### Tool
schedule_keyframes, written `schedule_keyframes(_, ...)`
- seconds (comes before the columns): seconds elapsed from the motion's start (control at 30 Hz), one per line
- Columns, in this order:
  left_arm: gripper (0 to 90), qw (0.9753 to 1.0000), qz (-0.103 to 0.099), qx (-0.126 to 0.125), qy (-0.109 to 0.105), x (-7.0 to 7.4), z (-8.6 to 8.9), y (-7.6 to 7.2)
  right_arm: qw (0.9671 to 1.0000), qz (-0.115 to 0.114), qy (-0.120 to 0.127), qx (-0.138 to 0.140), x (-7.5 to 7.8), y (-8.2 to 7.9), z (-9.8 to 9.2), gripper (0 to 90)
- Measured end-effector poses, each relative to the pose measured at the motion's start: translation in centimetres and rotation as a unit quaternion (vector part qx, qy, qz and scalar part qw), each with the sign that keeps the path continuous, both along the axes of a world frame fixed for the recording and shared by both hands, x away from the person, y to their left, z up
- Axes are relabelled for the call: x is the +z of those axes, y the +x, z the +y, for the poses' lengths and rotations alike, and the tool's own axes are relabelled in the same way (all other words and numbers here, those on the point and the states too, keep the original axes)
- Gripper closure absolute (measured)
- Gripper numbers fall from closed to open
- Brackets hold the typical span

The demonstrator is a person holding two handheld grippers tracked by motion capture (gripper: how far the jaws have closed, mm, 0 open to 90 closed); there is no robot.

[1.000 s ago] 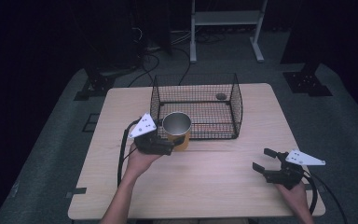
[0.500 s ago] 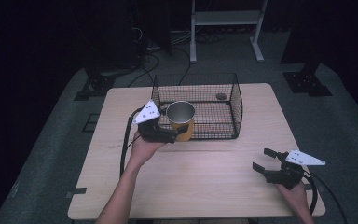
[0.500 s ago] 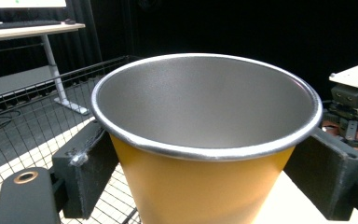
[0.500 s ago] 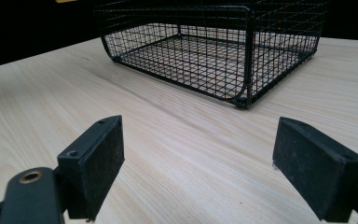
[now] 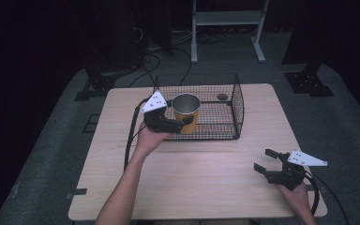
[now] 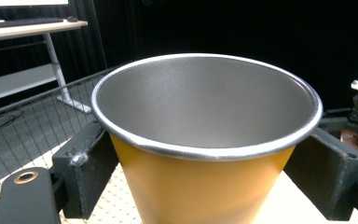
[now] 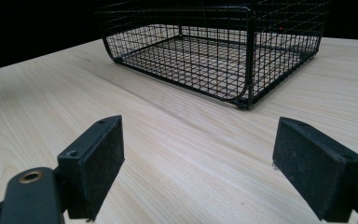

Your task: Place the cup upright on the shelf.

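My left gripper [image 5: 183, 123] clamps the yellow cup [image 5: 186, 112] over the wire basket [image 5: 236, 110], its 2 jaws pressed on the cup's sides. My right gripper [image 5: 265, 161] hangs low over the pale wooden table [image 5: 206, 173], jaws spread wide. Dark room, grey floor [image 5: 51, 154], white desk frame [image 5: 227, 18] behind.

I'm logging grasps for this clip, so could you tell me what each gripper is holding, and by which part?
The left gripper holds the yellow cup by its side wall, just below the rim. The right gripper is open and holds nothing.
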State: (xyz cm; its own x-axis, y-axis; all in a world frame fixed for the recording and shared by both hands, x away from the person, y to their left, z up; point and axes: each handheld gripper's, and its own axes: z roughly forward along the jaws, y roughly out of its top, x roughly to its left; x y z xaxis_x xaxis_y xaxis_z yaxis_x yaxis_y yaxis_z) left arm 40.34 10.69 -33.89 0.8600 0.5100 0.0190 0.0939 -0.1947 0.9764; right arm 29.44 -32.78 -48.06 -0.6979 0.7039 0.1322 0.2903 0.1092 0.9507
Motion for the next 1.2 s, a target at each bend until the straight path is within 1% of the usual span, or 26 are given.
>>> schedule_keyframes(0.1,14.2,1.0,0.001,-0.001,0.004,0.1,-0.4,0.4,1.0,0.0,0.0,0.0,0.0,0.0,0.0,15.3)
schedule_keyframes(0.13,14.2,1.0,0.003,-0.002,0.006,0.2,-0.8,0.8,1.0,0.0,0.001,0.001,0.0,0.0,0.0,15.3)
schedule_keyframes(0.17,14.2,1.0,0.001,-0.002,0.006,0.2,-0.9,1.0,1.0,0.0,0.001,0.001,0.0,0.0,0.0,15.3)
schedule_keyframes(0.23,14.2,1.0,0.005,-0.002,0.007,0.3,-1.2,1.4,1.0,0.0,0.001,0.001,0.0,0.0,0.0,15.3)
schedule_keyframes(0.33,14.2,0.9999,0.009,-0.001,0.008,0.4,-1.5,2.1,1.0,0.0,0.001,0.002,0.0,0.0,0.0,15.3)
schedule_keyframes(0.43,14.2,0.9999,0.006,0.004,0.01,0.4,-1.6,2.5,1.0,0.0,0.001,0.003,0.0,0.0,0.0,15.3)
schedule_keyframes(0.53,14.2,0.9998,0.006,0.007,0.015,0.6,-1.8,3.3,1.0,0.001,0.001,0.003,0.0,0.0,0.0,15.3)
schedule_keyframes(0.63,14.2,0.9999,0.007,0.008,0.013,0.7,-1.9,3.7,1.0,0.001,0.001,0.003,0.0,0.0,0.0,15.4)
schedule_keyframes(0.67,14.2,0.9998,0.008,0.01,0.012,0.8,-2.0,4.1,1.0,0.001,0.002,0.004,0.0,0.0,0.0,15.4)
schedule_keyframes(0.73,14.2,0.9998,0.006,0.011,0.014,0.8,-2.1,4.5,1.0,0.001,0.002,0.004,0.0,0.0,0.0,15.3)
schedule_keyframes(0.83,14.2,0.9998,0.01,0.011,0.016,0.8,-2.3,5.0,1.0,0.001,0.003,0.004,0.0,0.0,0.0,15.3)
schedule_keyframes(0.87,14.2,0.9998,0.01,0.011,0.016,0.8,-2.3,5.0,1.0,0.001,0.003,0.004,0.0,0.0,0.0,15.3)
schedule_keyframes(0.9,14.2,0.9998,0.009,0.012,0.012,0.8,-2.3,5.3,1.0,0.001,0.003,0.004,0.0,0.0,0.0,15.3)
schedule_keyframes(0.97,14.2,0.9997,0.015,0.012,0.011,0.7,-2.3,5.9,1.0,0.001,0.003,0.004,0.0,0.0,0.0,15.3)
schedule_keyframes(1.0,14.2,0.9997,0.015,0.012,0.011,0.7,-2.3,5.9,1.0,0.001,0.003,0.005,0.0,0.0,0.0,15.4)
schedule_keyframes(1.03,14.2,0.9997,0.016,0.014,0.013,0.7,-2.4,6.3,1.0,0.001,0.003,0.005,0.0,0.0,0.0,15.4)
schedule_keyframes(1.1,14.2,0.9997,0.019,0.013,0.013,0.6,-2.5,6.7,1.0,0.001,0.003,0.005,0.0,0.0,0.0,15.4)
schedule_keyframes(1.17,14.2,0.9997,0.016,0.013,0.012,0.6,-2.6,7.0,1.0,0.001,0.004,0.005,0.0,0.0,0.0,15.4)
schedule_keyframes(1.2,14.2,0.9997,0.017,0.013,0.012,0.5,-2.7,7.1,1.0,0.001,0.004,0.006,0.0,0.0,0.0,15.3)
